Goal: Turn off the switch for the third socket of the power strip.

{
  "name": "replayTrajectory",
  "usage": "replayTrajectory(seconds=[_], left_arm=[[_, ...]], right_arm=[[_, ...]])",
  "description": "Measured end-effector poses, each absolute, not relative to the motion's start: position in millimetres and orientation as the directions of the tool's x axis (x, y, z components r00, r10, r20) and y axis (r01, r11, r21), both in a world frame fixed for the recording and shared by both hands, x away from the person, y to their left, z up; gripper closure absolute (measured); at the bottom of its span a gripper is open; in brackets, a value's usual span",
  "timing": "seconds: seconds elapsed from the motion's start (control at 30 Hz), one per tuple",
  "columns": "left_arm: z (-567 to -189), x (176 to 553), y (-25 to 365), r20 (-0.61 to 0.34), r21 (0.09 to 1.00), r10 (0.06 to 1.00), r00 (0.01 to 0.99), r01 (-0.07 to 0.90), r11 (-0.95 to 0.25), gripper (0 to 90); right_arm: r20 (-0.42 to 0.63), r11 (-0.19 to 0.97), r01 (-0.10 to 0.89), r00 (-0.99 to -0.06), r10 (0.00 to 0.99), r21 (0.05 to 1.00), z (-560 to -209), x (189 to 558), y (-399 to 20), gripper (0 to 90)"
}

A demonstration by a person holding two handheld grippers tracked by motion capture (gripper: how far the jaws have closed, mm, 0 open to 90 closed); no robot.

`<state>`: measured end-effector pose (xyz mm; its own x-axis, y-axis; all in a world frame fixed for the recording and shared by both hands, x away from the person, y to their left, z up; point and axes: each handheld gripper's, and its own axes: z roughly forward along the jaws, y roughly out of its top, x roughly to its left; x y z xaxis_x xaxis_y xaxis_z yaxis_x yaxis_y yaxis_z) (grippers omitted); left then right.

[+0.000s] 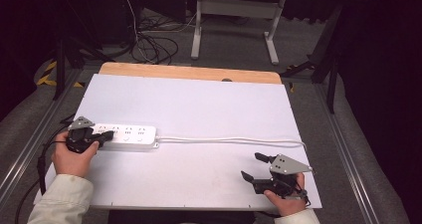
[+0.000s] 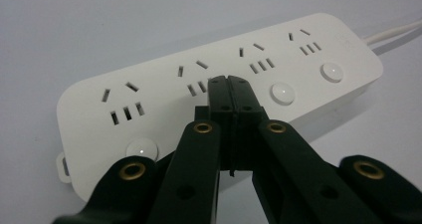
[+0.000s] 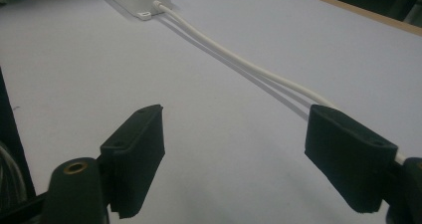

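A white power strip (image 1: 130,136) lies on the left part of the white tabletop (image 1: 199,104), and its white cable (image 1: 234,140) runs right toward the table's edge. My left gripper (image 1: 103,136) is shut, with its tips resting on top of the strip. In the left gripper view the shut jaws of the left gripper (image 2: 230,82) meet over the strip (image 2: 164,92) by its second socket, between two round buttons (image 2: 142,148) (image 2: 282,92). My right gripper (image 1: 250,165) stands open near the front right corner. Its pads (image 3: 137,149) are wide apart with nothing between them, and the cable (image 3: 239,62) lies beyond.
A wooden strip (image 1: 189,72) borders the table's far edge. Loose cables (image 1: 149,45) and a white table frame (image 1: 234,15) are on the floor behind. Metal rails (image 1: 30,144) run along both sides of the table.
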<state>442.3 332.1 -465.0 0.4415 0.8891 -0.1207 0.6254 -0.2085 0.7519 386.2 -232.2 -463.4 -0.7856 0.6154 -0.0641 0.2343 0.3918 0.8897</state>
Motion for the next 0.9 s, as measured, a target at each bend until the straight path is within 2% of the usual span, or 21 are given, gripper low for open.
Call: replayTrajectory(seconds=[0.23, 0.53, 0.9], left_arm=[[-468.9, 441.5, 329.9, -0.131, 0.766, 0.889, 0.439, 0.614, -0.191, 89.8], [-470.0, 440.0, 326.6, -0.070, 0.770, 0.898, 0.435, 0.596, -0.229, 89.9], [-473.0, 437.1, 324.9, -0.054, 0.780, 0.902, 0.428, 0.582, -0.229, 89.9]], right_arm=[[-0.061, 0.390, 0.236, -0.786, 0.616, 0.890, -463.3, 386.3, -231.9, 23.7], [-0.065, 0.392, 0.233, -0.786, 0.615, 0.890, -463.1, 386.0, -232.0, 23.7], [-0.063, 0.389, 0.232, -0.787, 0.613, 0.892, -463.1, 385.6, -231.9, 23.7]])
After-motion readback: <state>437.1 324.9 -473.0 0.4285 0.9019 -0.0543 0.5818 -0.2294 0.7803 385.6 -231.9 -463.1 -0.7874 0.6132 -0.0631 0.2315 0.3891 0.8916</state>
